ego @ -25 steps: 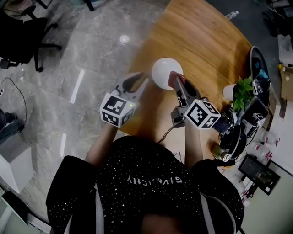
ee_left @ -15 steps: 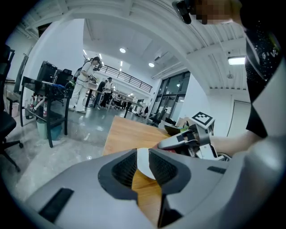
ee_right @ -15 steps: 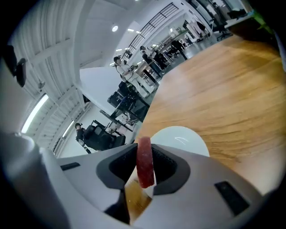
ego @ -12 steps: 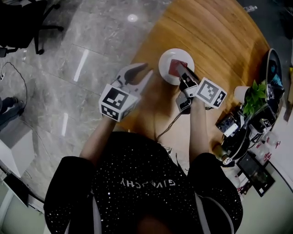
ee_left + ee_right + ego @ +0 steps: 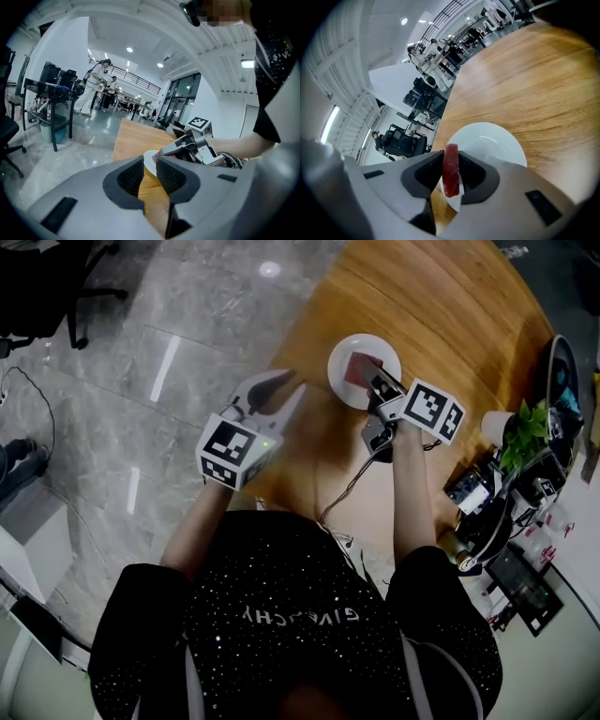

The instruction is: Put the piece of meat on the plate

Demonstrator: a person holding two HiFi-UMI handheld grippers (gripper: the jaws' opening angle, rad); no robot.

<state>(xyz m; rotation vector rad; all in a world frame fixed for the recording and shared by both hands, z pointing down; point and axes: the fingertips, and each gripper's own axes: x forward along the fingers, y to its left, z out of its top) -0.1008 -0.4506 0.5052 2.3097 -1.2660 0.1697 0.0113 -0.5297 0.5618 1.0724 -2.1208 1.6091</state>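
Observation:
A white round plate (image 5: pixel 345 382) sits on the wooden table (image 5: pixel 450 306) near its left edge. The piece of meat (image 5: pixel 362 366), a flat red slab, hangs just over the plate, and my right gripper (image 5: pixel 373 381) is shut on it. In the right gripper view the meat (image 5: pixel 451 174) stands on edge between the pads, with the plate (image 5: pixel 497 140) right below and ahead. My left gripper (image 5: pixel 287 386) hovers at the table's edge left of the plate, jaws a narrow gap apart and nothing between them. The left gripper view shows the plate (image 5: pixel 149 161) through that gap.
A potted green plant (image 5: pixel 521 432) and a white cup (image 5: pixel 494 427) stand at the right, beside a clutter of electronics and cables (image 5: pixel 487 512). A cable (image 5: pixel 349 493) trails from the right gripper. Grey floor lies left of the table, with an office chair (image 5: pixel 47 287).
My right gripper has come down over the plate with the meat and rolled, so the slab now sits low above the dish. The left gripper has sunk a little.

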